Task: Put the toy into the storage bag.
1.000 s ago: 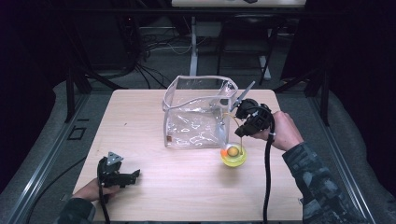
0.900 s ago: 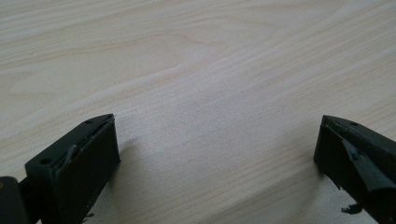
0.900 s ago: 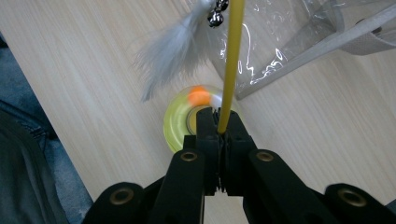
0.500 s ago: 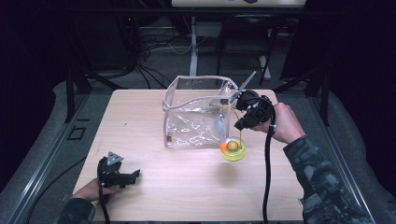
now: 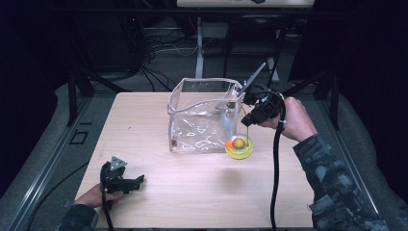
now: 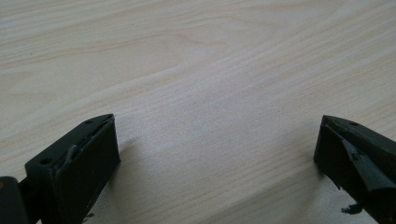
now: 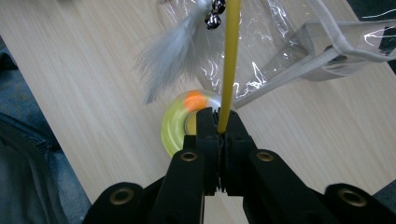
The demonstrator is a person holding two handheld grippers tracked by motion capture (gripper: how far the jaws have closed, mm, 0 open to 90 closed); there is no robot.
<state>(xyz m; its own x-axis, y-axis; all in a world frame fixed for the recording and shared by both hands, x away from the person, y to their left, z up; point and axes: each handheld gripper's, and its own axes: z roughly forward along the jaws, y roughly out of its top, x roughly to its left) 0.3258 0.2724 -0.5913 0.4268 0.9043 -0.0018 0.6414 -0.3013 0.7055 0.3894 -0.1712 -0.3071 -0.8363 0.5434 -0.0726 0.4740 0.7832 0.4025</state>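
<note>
1. Where the wooden table [image 5: 192, 202] meets its far half, a clear plastic bag [image 5: 199, 120] stands open-topped, and a person works at it with a hand-held gripper in each hand.
2. Pinched between the pressed-together jaws of the right gripper [image 7: 218, 122] is the thin yellow rod of a cat teaser wand [image 7: 230, 56], which runs straight up the right gripper view.
3. Near the rod's far end hang a tuft of pale grey feathers [image 7: 170, 56] and small metal bells [image 7: 214, 14].
4. From the high view, the right gripper [image 5: 248, 118] hovers beside the bag's right rim, above a yellow ring-shaped toy [image 5: 239, 147] with an orange ball [image 5: 229, 144] in it; the toy sits on the table just beside the bag's right wall.
5. Low at the near left corner, the left gripper [image 5: 132, 183] rests idle, its jaws spread wide over bare wood and holding nothing.
6. The step in hand looks to be getting the wand into the bag.
7. To do it well, keep the pinch firm so the slim rod cannot swivel, lift until the feathers clear the rim, then lower feathers-first through the opening.
8. Steadying the floppy bag wall with the free gripper would likely help.
</note>
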